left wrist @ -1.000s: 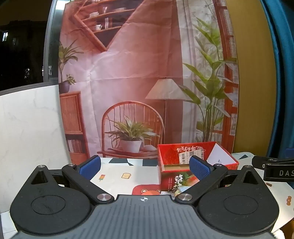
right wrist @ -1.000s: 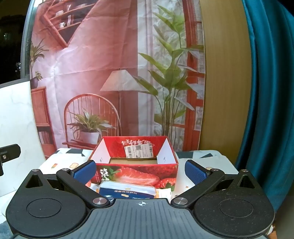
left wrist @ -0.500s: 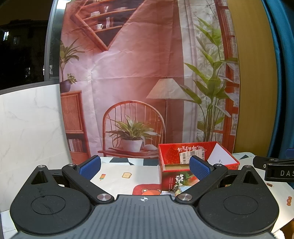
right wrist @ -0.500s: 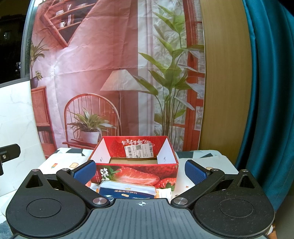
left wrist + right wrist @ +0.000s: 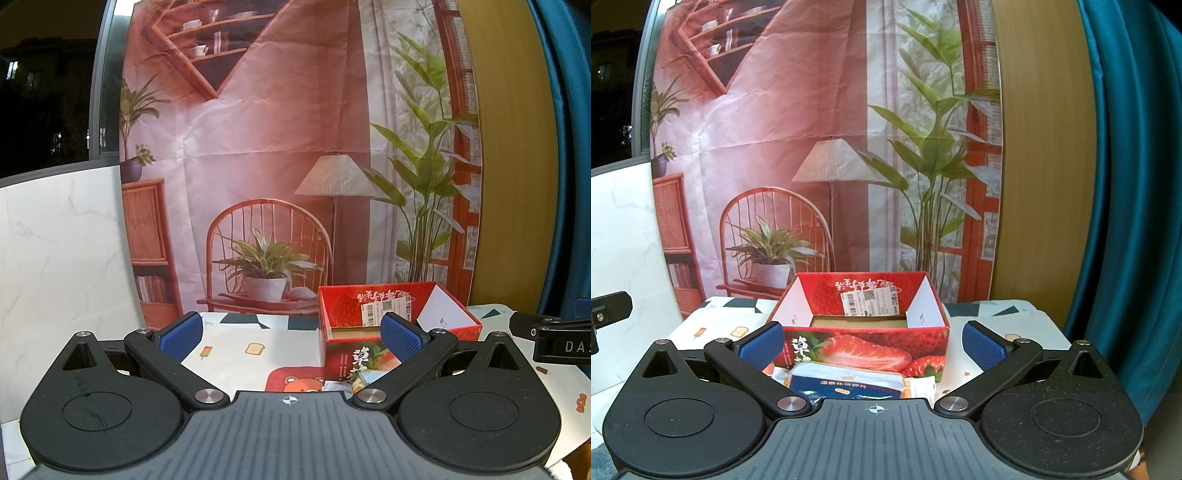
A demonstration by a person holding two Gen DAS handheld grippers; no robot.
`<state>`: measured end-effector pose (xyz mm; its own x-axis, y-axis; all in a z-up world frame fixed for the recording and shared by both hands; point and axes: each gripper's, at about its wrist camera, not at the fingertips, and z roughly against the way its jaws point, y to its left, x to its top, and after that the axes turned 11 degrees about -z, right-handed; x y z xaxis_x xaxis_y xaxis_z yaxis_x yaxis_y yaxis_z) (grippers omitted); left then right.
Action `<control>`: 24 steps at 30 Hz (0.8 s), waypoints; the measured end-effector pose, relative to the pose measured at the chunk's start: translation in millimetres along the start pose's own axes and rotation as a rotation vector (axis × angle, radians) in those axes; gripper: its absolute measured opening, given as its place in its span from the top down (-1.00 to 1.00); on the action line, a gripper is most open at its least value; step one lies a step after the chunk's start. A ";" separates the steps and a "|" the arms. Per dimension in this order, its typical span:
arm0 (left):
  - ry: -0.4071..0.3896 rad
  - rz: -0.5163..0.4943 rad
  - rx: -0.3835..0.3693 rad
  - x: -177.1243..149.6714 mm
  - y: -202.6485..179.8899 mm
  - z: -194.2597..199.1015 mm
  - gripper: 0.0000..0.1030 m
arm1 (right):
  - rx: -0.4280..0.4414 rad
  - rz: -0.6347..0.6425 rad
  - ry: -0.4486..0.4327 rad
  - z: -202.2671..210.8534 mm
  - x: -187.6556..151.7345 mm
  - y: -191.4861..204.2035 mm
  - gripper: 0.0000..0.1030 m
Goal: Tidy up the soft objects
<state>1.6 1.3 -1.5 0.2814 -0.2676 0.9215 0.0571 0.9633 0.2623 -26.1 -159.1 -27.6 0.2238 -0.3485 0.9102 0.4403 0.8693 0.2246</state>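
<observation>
An open red strawberry-print cardboard box (image 5: 862,341) stands on the table straight ahead in the right wrist view; in the left wrist view the same box (image 5: 349,356) is to the right. A blue-and-white soft packet (image 5: 846,382) lies in front of the box, partly hidden by my right gripper's body. A red cloth with a bear print (image 5: 293,380) lies left of the box. My right gripper (image 5: 873,341) is open above the packet, holding nothing. My left gripper (image 5: 291,338) is open and empty, its right finger in front of the box.
The table (image 5: 236,350) wears a white cloth with small printed pictures. A printed backdrop of a room (image 5: 827,147) hangs behind it. A white marble-look panel (image 5: 55,258) stands at the left. A teal curtain (image 5: 1126,184) hangs at the right.
Both views have shifted only very slightly; the box sits a touch higher in the left wrist view. Both grippers stay open.
</observation>
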 end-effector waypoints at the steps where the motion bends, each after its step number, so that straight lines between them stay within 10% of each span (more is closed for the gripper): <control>1: 0.000 0.000 -0.001 -0.1 0.1 -0.1 -1.00 | 0.000 0.000 0.000 -0.1 -0.1 0.0 -0.99; 24: 0.004 0.001 -0.002 -4.2 -1.8 -1.9 -1.00 | 0.000 -0.001 0.003 -2.1 -1.0 -0.6 -0.99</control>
<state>2.1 0.7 -6.4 0.2858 -0.2667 0.9204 0.0592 0.9636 0.2608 -24.8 -160.0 -29.4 0.2261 -0.3506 0.9088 0.4407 0.8688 0.2255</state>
